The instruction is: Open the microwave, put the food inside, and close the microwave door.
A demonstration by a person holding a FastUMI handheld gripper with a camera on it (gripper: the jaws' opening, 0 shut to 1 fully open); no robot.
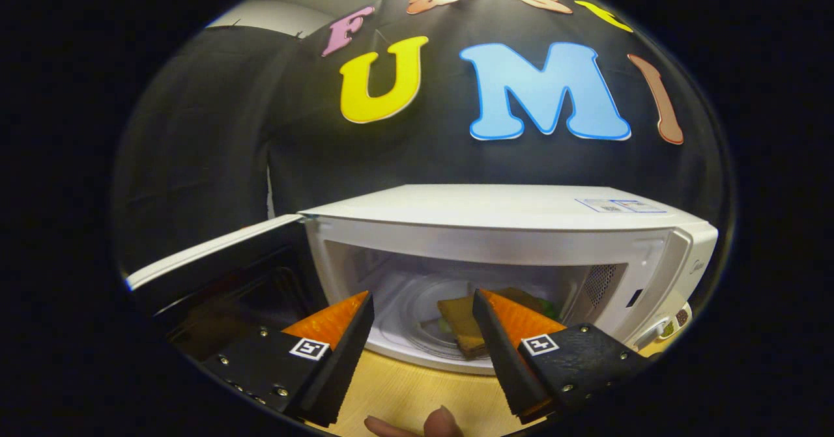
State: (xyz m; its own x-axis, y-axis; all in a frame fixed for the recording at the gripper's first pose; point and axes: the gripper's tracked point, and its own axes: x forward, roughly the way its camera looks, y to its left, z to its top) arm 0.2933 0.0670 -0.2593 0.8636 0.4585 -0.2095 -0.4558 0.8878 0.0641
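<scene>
inside the microwave (495, 228) the sandwich (464, 323) is lying, soft; i'm holding my jaws released, eyeing the light door (215, 261) edge.

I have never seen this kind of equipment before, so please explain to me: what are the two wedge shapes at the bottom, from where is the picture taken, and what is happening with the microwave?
The picture comes from a small wide-angle camera fixed on a hand-held tool, so it looks forward along the tool. The two wedge shapes are the two fingers of that gripper, which a person carries; the fingertips of a hand show below them. The fingers stand apart and hold nothing.

Beyond them is a white microwave on a light wooden table. Its door is swung open to the side. Inside, on the round glass plate, lies the food; it looks like a sandwich with something green in it. So the food is already placed, and the door is not yet closed.
</scene>
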